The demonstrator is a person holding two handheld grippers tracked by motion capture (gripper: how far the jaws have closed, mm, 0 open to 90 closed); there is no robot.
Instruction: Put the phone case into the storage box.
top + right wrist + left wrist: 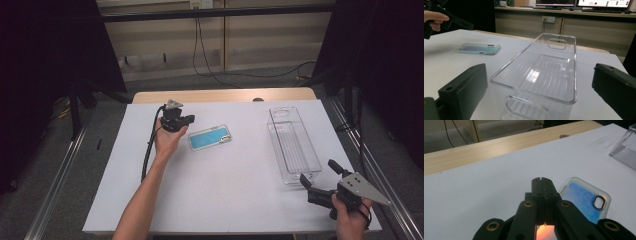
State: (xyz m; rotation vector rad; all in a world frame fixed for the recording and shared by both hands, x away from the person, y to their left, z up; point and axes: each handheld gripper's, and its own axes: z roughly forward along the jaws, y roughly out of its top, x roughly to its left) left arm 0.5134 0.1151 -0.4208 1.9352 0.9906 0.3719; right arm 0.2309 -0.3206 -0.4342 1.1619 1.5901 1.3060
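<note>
A phone case (210,137) with a clear rim and blue back lies flat near the table's middle. My left gripper (189,119) hovers just left of it, jaws shut with nothing between them. In the left gripper view the shut tips (541,180) sit beside the case (584,200), apart from it. A long clear plastic bin (293,145) stands empty at the right. My right gripper (318,172) is open at the bin's near end. In the right gripper view its jaws (538,75) stand wide on either side of the bin (506,66), not touching it.
The white tabletop (225,185) has a wooden strip (225,95) along its far edge. A black cable (148,145) trails from the left gripper along the forearm. The right gripper view also shows the case (477,48) and the other hand's gripper (456,21).
</note>
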